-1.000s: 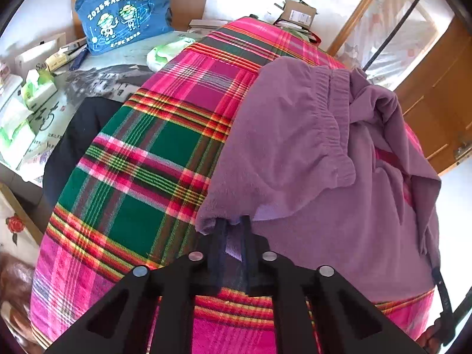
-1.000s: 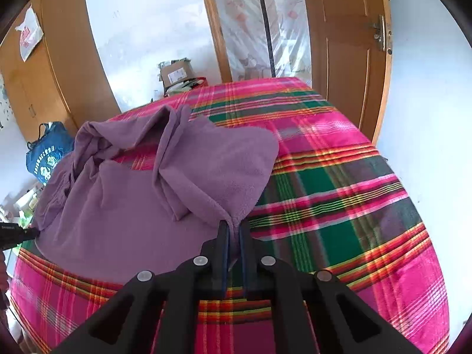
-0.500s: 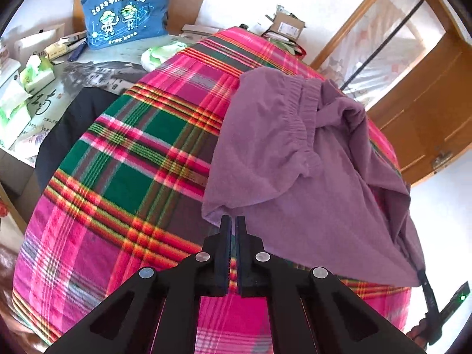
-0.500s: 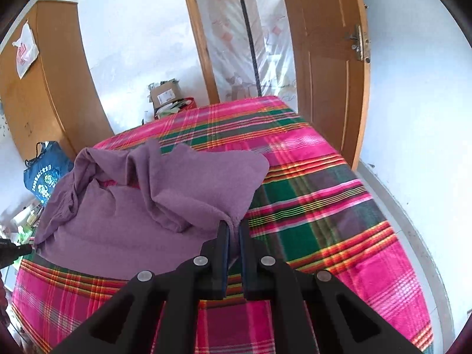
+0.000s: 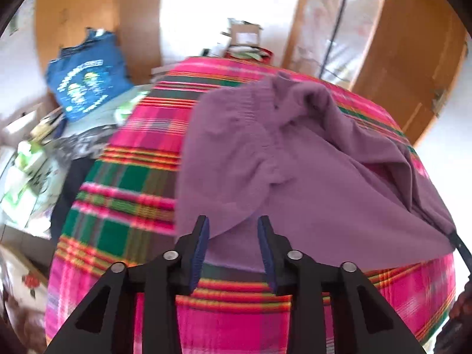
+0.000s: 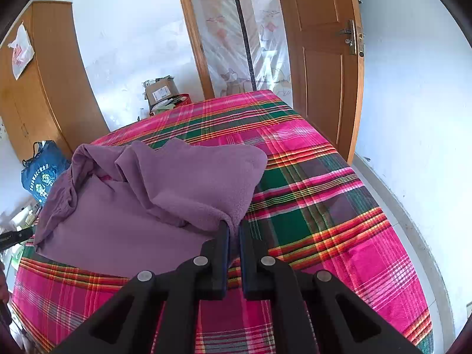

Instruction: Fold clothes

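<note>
A purple fleece garment (image 5: 309, 177) with an elastic waistband lies rumpled on the plaid bed cover (image 5: 124, 183). My left gripper (image 5: 233, 224) hovers at its near left corner with its jaws opening. The cloth's edge shows between the fingers, and the pads do not press it. My right gripper (image 6: 233, 230) is shut on the garment's (image 6: 177, 188) near right corner, lifting a fold off the bed cover (image 6: 324, 206). The right gripper's tip (image 5: 460, 247) also shows at the cloth's far corner in the left wrist view. The left gripper's tip (image 6: 14, 236) peeks in at the left edge of the right wrist view.
A blue tote bag (image 5: 85, 88) and a cluttered side table (image 5: 32, 162) stand left of the bed. A cardboard box (image 6: 160, 91) sits past the bed's far end. A wooden door (image 6: 324, 59) is on the right and a wardrobe (image 6: 44, 88) on the left.
My left gripper let go of the garment's corner, its jaws parted, and it drew back and rolled. The right gripper keeps its grip; its corner now lies lower on the bed.
</note>
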The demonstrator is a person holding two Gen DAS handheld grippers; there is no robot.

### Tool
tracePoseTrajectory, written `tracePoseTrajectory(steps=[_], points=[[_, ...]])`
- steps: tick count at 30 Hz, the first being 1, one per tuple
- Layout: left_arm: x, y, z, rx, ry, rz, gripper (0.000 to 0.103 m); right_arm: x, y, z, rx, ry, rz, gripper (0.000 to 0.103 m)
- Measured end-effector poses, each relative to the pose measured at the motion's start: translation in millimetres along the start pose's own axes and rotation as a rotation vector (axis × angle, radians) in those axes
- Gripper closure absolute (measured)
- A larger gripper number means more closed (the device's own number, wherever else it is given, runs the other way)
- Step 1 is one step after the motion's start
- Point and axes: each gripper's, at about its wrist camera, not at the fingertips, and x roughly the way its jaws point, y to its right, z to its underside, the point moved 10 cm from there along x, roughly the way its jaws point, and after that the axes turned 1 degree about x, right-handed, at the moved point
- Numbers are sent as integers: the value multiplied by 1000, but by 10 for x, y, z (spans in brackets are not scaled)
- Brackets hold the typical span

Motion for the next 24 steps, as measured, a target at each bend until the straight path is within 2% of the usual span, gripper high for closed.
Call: tracePoseTrajectory(steps=[3, 6, 9, 14, 16, 18, 19, 24], points=[[146, 78, -41, 56, -28, -38, 66, 7, 12, 14, 5, -4, -1, 97], [228, 190, -87, 109, -34, -33, 66, 31, 26, 31, 6, -13, -2, 97], [404, 253, -107, 138, -89, -28, 66, 62, 40, 44, 11, -21, -2, 97], [605, 168, -174, 67, -136, -61, 66, 62, 46, 32, 12, -10, -3, 97], [649, 113, -192, 31, -146, -63, 77, 66, 53, 24, 14, -10, -3, 97], [672, 58, -210, 0, -145, -58, 93, 78, 57, 27, 14, -12, -1, 97], [679, 45, -220, -9, -146, -60, 97, 80, 62, 26, 14, -10, -1, 97], [609, -91, -268, -79, -127, -51, 98, 77, 76, 13, 13, -6, -2, 97]])
